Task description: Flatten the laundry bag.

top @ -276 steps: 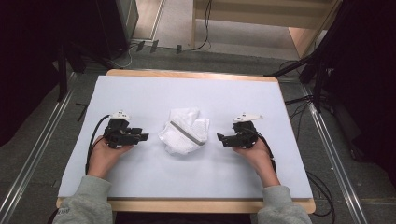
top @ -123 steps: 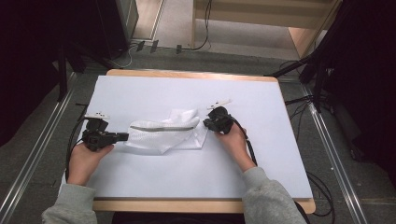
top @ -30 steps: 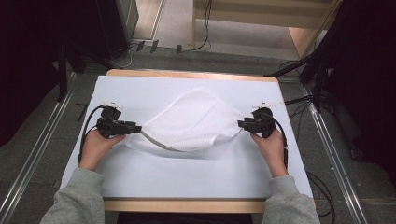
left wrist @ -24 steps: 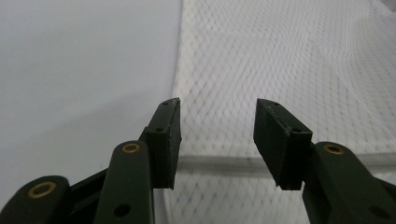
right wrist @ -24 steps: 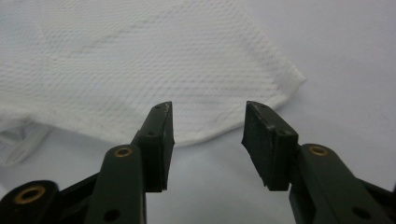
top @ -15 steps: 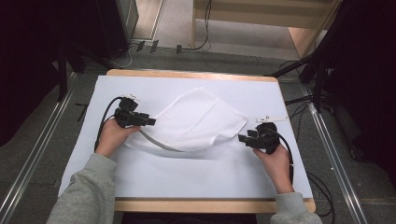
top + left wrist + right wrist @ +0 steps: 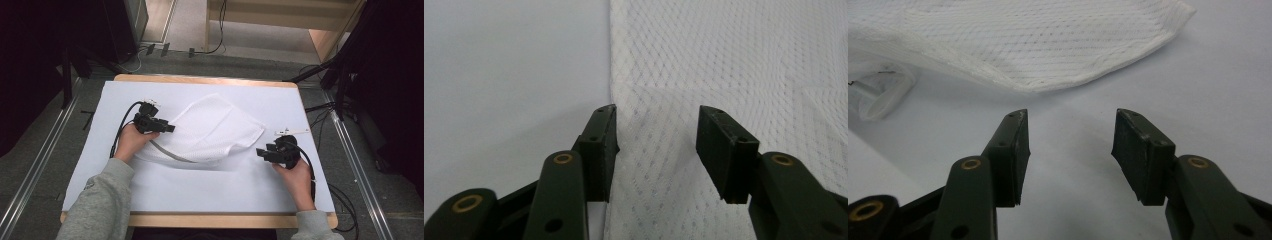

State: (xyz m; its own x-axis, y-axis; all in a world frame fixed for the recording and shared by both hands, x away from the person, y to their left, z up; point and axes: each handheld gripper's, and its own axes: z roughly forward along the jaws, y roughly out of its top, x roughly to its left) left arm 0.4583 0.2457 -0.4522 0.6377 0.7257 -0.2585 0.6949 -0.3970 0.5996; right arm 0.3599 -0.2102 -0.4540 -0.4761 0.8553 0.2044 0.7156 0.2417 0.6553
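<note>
- The white mesh cloth (image 7: 207, 131) lies spread on the table (image 7: 200, 190), a little left of centre.
- The left gripper (image 7: 167, 128) hovers over the cloth's left edge, jaws wide, mesh beneath the gap, nothing pinched.
- The right gripper (image 7: 262, 153) sits just right of the cloth's near-right corner, jaws wide, holding nothing; the cloth lies beyond their tips.

A white mesh laundry bag (image 7: 210, 130) lies spread nearly flat in the middle of the table, slightly rumpled, one corner pointing toward the right side. Its netted fabric shows a fine diamond weave, and a grey zipper strip (image 7: 170, 154) runs along its near-left edge.
</note>
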